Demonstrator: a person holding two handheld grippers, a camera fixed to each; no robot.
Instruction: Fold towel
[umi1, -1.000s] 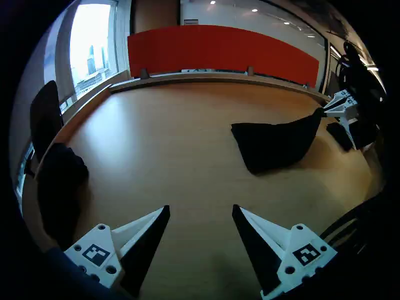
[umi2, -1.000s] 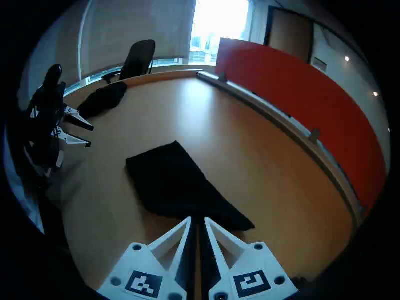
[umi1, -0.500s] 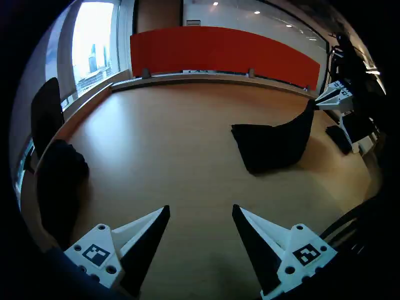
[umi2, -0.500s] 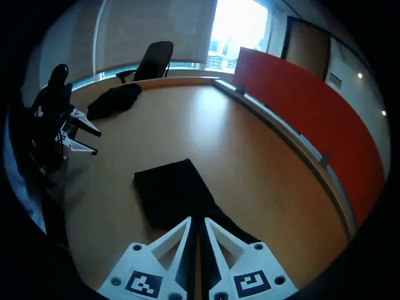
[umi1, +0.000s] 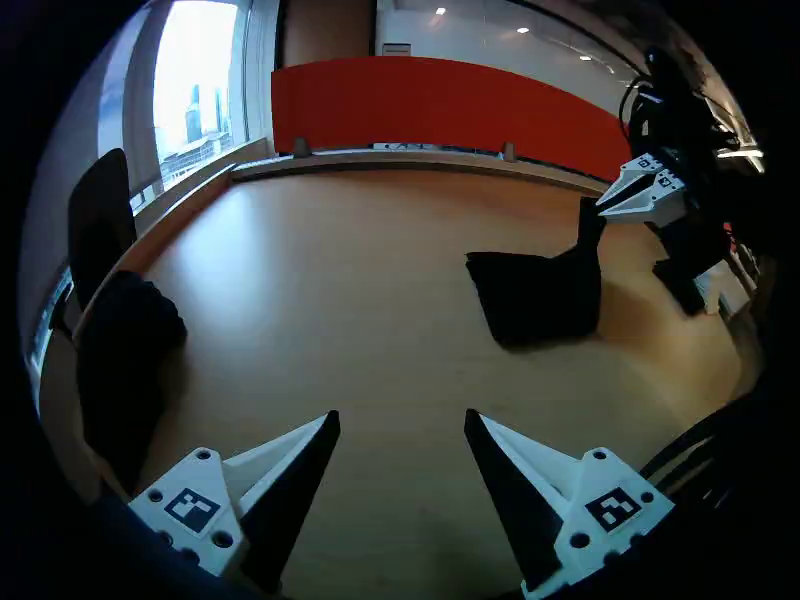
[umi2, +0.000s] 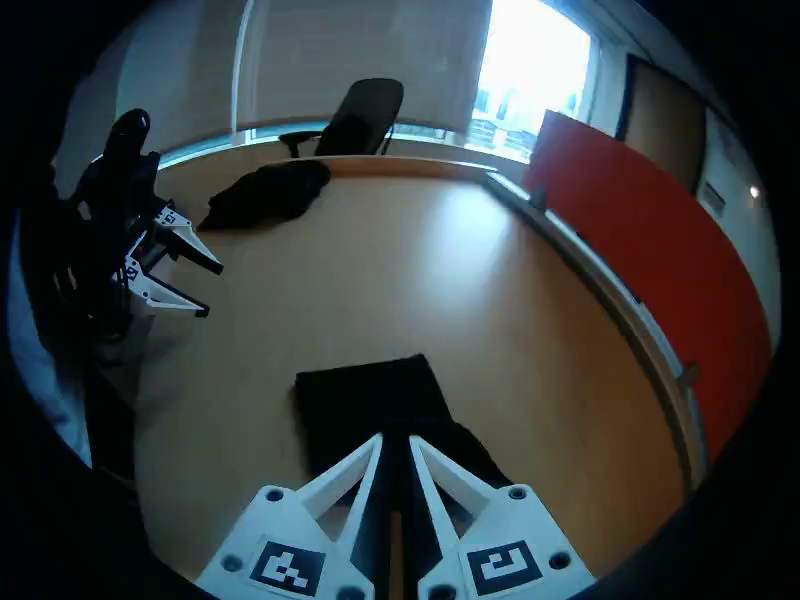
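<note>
A black towel (umi1: 535, 295) lies on the wooden table (umi1: 330, 270), with one corner pulled up off the surface. My right gripper (umi1: 610, 195) is shut on that raised corner, seen at the right of the left gripper view. In the right gripper view the towel (umi2: 370, 405) stretches away from my right gripper (umi2: 395, 450), whose fingers pinch its near edge. My left gripper (umi1: 400, 425) hovers open over bare table, well short of the towel. In the right gripper view, my left gripper (umi2: 205, 285) stands open at the far left, held by a person's hand.
A dark heap of cloth (umi1: 125, 350) lies at the table's left edge, in the right gripper view (umi2: 265, 190) by an office chair (umi2: 360, 115). A red partition (umi1: 440, 105) runs along the far edge. Bare wood lies between the towel and my left gripper.
My right gripper has lifted the towel's corner higher and carried it over the towel, so the cloth stands more upright and looks narrower. My left gripper has stayed open in place.
</note>
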